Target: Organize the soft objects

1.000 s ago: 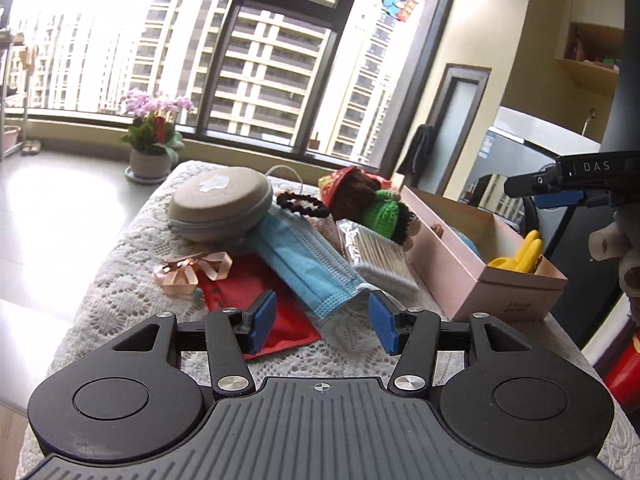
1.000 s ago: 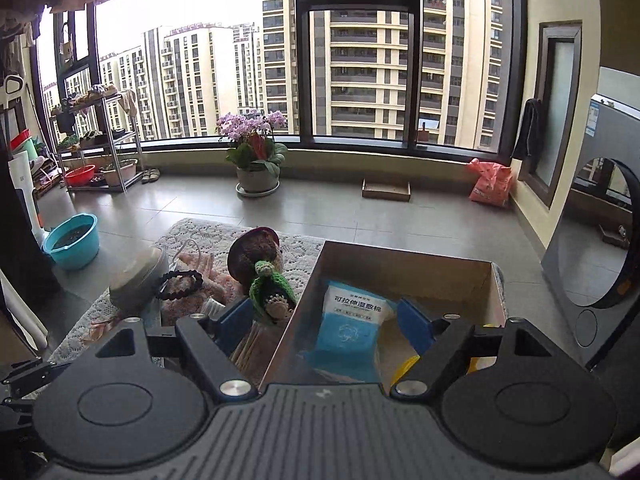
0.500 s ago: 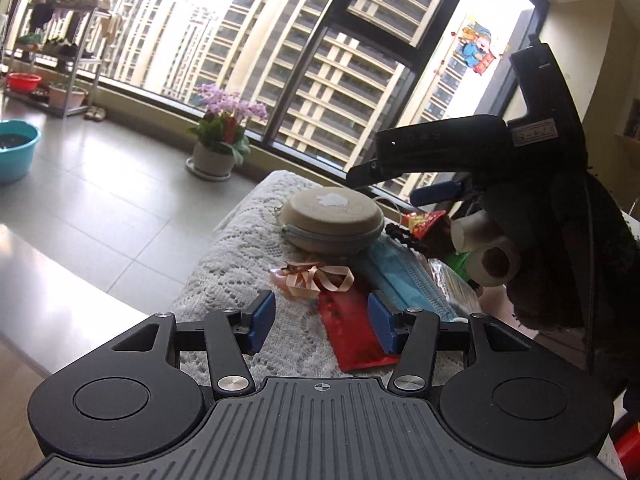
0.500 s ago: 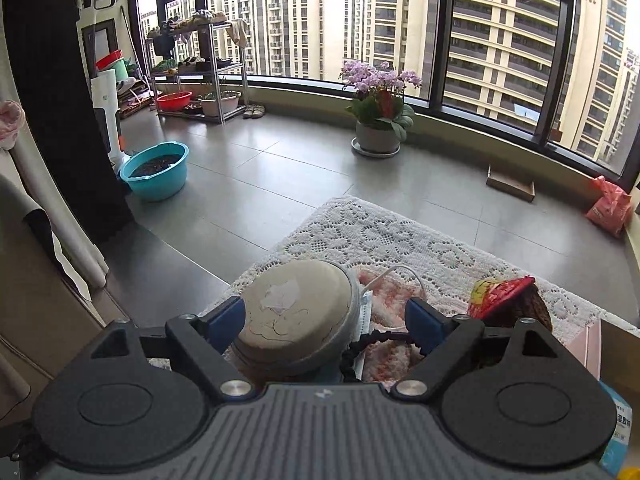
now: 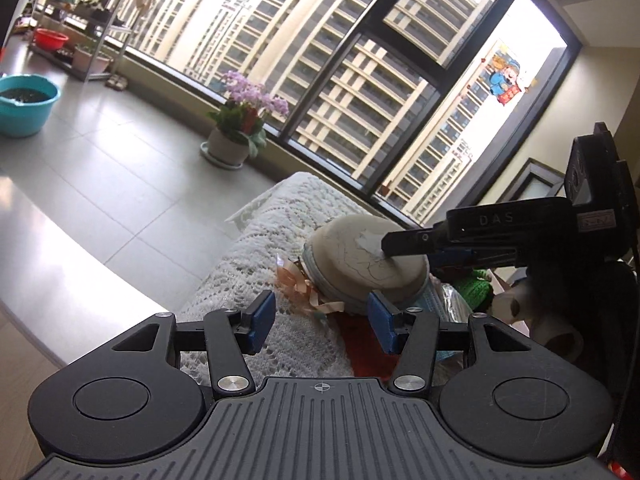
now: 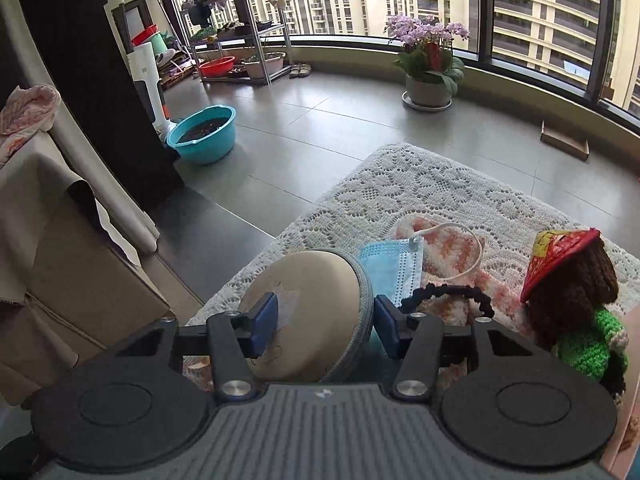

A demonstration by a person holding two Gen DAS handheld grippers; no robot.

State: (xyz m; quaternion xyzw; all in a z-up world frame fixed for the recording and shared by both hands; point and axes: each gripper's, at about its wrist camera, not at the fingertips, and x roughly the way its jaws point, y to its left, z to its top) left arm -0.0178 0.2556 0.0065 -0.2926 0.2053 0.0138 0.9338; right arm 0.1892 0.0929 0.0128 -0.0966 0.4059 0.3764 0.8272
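A round beige zip pouch [image 6: 308, 312] lies tilted on the white lace cloth [image 6: 400, 192]. My right gripper [image 6: 325, 326] is open with its blue pads on either side of the pouch. The left wrist view shows that gripper's finger [image 5: 424, 240] over the pouch [image 5: 352, 268]. My left gripper [image 5: 322, 320] is open and empty, low over the cloth, short of a peach ribbon bow [image 5: 304, 288]. A blue face mask [image 6: 394, 268], a pink knit cloth [image 6: 452, 256], a black bead bracelet [image 6: 448, 296] and a crochet doll with a red hat [image 6: 572, 292] lie beside the pouch.
A red packet [image 5: 360, 344] lies under the left gripper's right finger. The cloth's left edge drops to a grey tiled floor. On the floor are a teal basin [image 6: 204, 134] and a potted orchid [image 6: 428, 64]. A pink box edge [image 6: 624, 436] shows at far right.
My right gripper swung left from the pink box to the beige pouch and closed in around it. My left gripper turned left, away from the mask, toward the ribbon bow.
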